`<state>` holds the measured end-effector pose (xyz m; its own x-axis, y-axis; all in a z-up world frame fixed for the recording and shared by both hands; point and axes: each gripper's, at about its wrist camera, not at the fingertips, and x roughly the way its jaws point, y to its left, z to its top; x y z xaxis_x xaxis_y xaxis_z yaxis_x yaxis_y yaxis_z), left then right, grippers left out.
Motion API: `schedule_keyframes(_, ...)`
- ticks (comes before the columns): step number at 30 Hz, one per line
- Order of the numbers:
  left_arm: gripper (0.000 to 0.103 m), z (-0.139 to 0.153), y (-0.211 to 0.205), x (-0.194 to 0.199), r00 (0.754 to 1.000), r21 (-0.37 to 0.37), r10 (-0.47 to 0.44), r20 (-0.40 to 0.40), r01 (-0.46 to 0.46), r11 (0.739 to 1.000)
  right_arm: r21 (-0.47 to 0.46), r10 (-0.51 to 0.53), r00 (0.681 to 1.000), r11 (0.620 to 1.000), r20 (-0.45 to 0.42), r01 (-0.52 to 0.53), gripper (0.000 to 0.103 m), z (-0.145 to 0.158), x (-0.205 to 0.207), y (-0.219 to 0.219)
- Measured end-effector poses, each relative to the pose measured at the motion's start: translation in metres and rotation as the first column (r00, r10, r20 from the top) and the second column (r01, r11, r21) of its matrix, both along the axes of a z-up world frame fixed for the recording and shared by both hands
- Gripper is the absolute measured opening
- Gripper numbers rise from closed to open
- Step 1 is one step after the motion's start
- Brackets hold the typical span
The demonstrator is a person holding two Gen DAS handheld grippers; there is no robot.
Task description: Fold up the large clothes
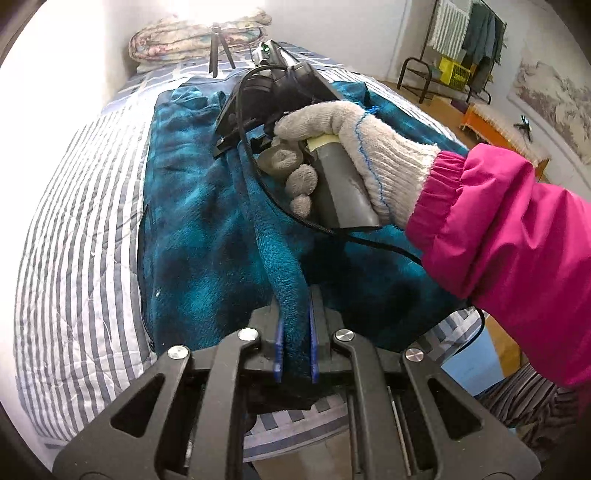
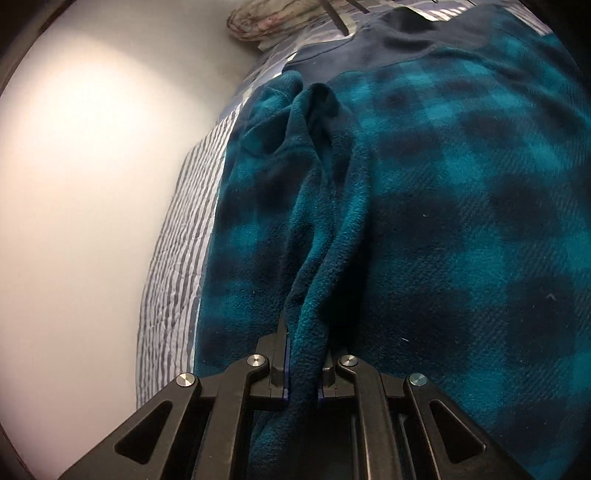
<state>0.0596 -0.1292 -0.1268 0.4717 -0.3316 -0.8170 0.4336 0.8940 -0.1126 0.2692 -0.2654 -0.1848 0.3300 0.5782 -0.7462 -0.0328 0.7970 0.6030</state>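
A large teal and dark blue checked fleece garment (image 1: pixel 207 229) lies spread on a striped bed. My left gripper (image 1: pixel 295 325) is shut on a raised ridge of its fabric near the bed's near edge. In the left wrist view a gloved hand holds the right gripper's body (image 1: pixel 280 96) farther up the same ridge; its fingertips are hidden there. In the right wrist view my right gripper (image 2: pixel 304 354) is shut on a fold of the fleece garment (image 2: pixel 461 192), which fills most of the view and has a dark navy part at the far end.
The striped bedspread (image 1: pixel 74 229) shows left of the garment, beside a white wall (image 2: pixel 92 184). A folded floral quilt (image 1: pixel 195 35) and a small tripod (image 1: pixel 219 48) sit at the bed's head. A clothes rack (image 1: pixel 469 40) and orange bench (image 1: pixel 495 122) stand at the right.
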Motion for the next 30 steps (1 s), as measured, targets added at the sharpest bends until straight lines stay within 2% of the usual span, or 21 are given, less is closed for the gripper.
schedule_keyframes(2,0.016,0.003,0.003,-0.002,1.0,-0.022,-0.014,-0.018,0.013,1.0,-0.013,0.009,1.0,1.0,0.003,-0.009,0.014,0.007,-0.001,0.003)
schedule_keyframes(4,0.034,0.01,0.004,-0.01,0.998,-0.061,-0.049,-0.031,0.047,0.997,-0.035,0.018,1.0,0.999,0.012,-0.018,0.026,0.022,-0.002,0.002)
schedule_keyframes(7,0.038,0.023,0.011,-0.026,0.995,-0.117,-0.092,-0.032,0.088,0.989,-0.048,0.015,0.999,0.999,0.052,-0.012,0.031,0.051,-0.013,-0.004)
schedule_keyframes(11,0.038,0.048,0.043,-0.041,0.994,-0.245,-0.108,-0.033,0.097,0.965,-0.067,0.021,0.992,0.998,0.128,-0.013,0.035,0.103,-0.052,-0.022)
schedule_keyframes(13,0.038,0.06,0.068,-0.039,0.999,-0.29,-0.052,-0.005,0.048,0.956,-0.071,0.027,0.987,0.997,0.155,-0.016,0.035,0.123,-0.075,-0.031)
schedule_keyframes(15,0.038,0.065,0.083,-0.033,1.0,-0.292,0.009,0.006,-0.007,0.956,-0.081,0.027,0.982,0.997,0.185,-0.013,0.035,0.144,-0.105,-0.042)
schedule_keyframes(18,0.038,0.056,0.103,-0.016,0.994,-0.318,0.093,-0.048,-0.104,0.942,-0.108,0.032,0.974,0.994,0.225,-0.008,0.035,0.163,-0.139,-0.06)
schedule_keyframes(21,0.038,0.034,0.095,-0.003,0.989,-0.295,0.101,-0.112,-0.13,0.947,-0.136,0.029,0.968,0.991,0.25,0.006,0.035,0.171,-0.177,-0.079)
schedule_keyframes(24,0.038,0.009,0.071,0.001,0.984,-0.27,0.065,-0.168,-0.11,0.957,-0.135,0.006,0.965,0.99,0.261,0.031,0.035,0.167,-0.202,-0.091)
schedule_keyframes(28,0.038,-0.014,0.022,-0.007,0.991,-0.176,-0.01,-0.131,-0.013,0.984,-0.139,-0.024,0.966,0.988,0.257,0.062,0.035,0.161,-0.217,-0.106)
schedule_keyframes(30,0.038,-0.029,-0.006,-0.011,0.992,-0.084,-0.048,-0.114,0.039,0.996,-0.162,-0.037,0.963,0.983,0.267,0.083,0.035,0.161,-0.222,-0.116)
